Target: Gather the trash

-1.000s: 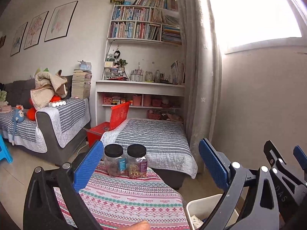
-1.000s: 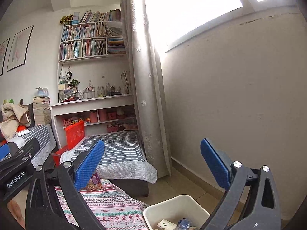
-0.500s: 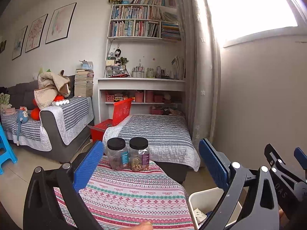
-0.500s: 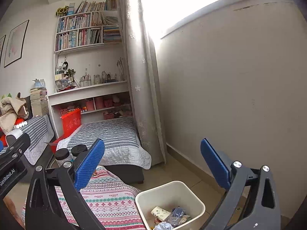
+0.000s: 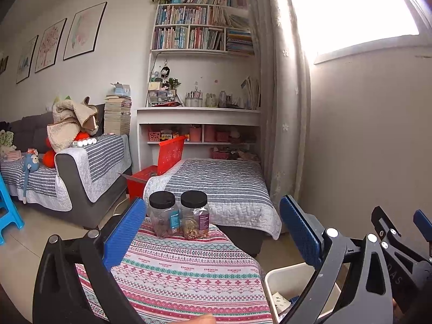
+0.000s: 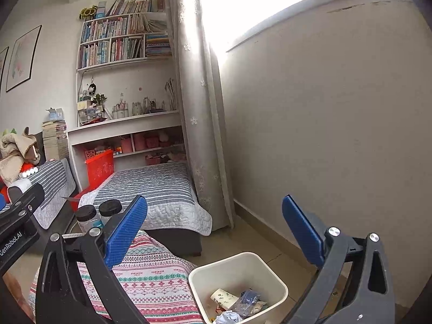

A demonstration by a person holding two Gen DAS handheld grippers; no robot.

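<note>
1. The right gripper hangs with its blue-padded jaws spread wide and nothing between them, above the floor beside a low table.
2. The left gripper is likewise spread wide and empty, raised over the patterned tablecloth that covers that table.
3. Below and between the right gripper's fingers stands a cream plastic waste bin on the tiled floor, just beside the table's corner.
4. The trash lies inside the bin: a pale printed paper cup on its side, a crumpled bluish wrapper and a white crumpled piece; the smaller bits under them are too jumbled to name.
5. In the left wrist view only the bin's near corner shows, with a scrap of printed paper inside, partly hidden by the left gripper's right finger.
6. At the far edge of the tablecloth two clear jars with black lids stand side by side, almost touching: the left jar with a blue label, the right jar with a purple label and what look like nuts inside.
7. Beyond the table is a daybed with a grey striped quilt, and left of it a red plastic crate with its lid up.
8. A grey sofa with a striped throw and soft toys stands further left.
9. Against the back wall are white bookshelves full of books, beside a lace curtain and a bright window.
</note>
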